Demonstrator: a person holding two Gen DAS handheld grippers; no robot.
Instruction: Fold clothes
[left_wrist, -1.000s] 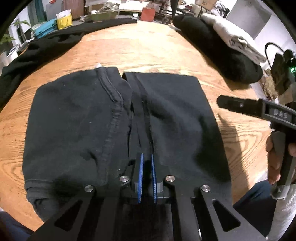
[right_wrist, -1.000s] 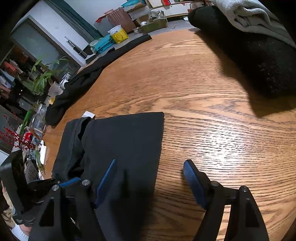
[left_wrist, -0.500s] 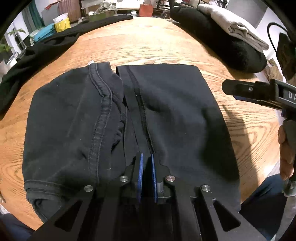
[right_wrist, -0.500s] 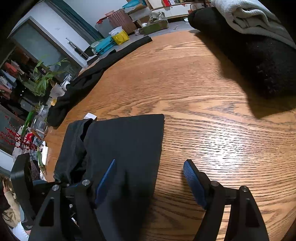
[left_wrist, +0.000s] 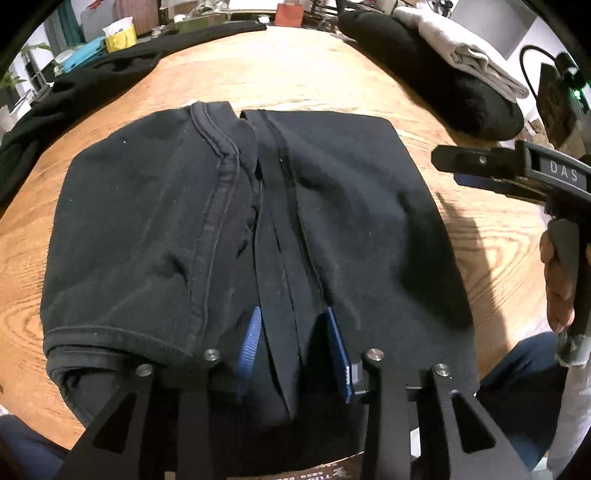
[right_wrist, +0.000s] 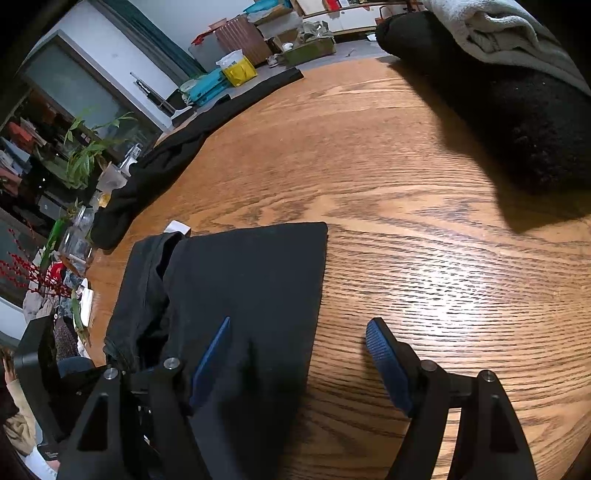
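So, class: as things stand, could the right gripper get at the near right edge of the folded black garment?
Probably yes. The right gripper is open and straddles the folded black garment edge, nothing between.

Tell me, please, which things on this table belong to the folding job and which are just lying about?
Part of the job:
- black shirt, folded on the wooden table
- left gripper, opening around a fold of the shirt
- right gripper, open over the shirt's edge

Lying about:
- black garment along the far edge
- stacked dark and grey clothes
- yellow bag
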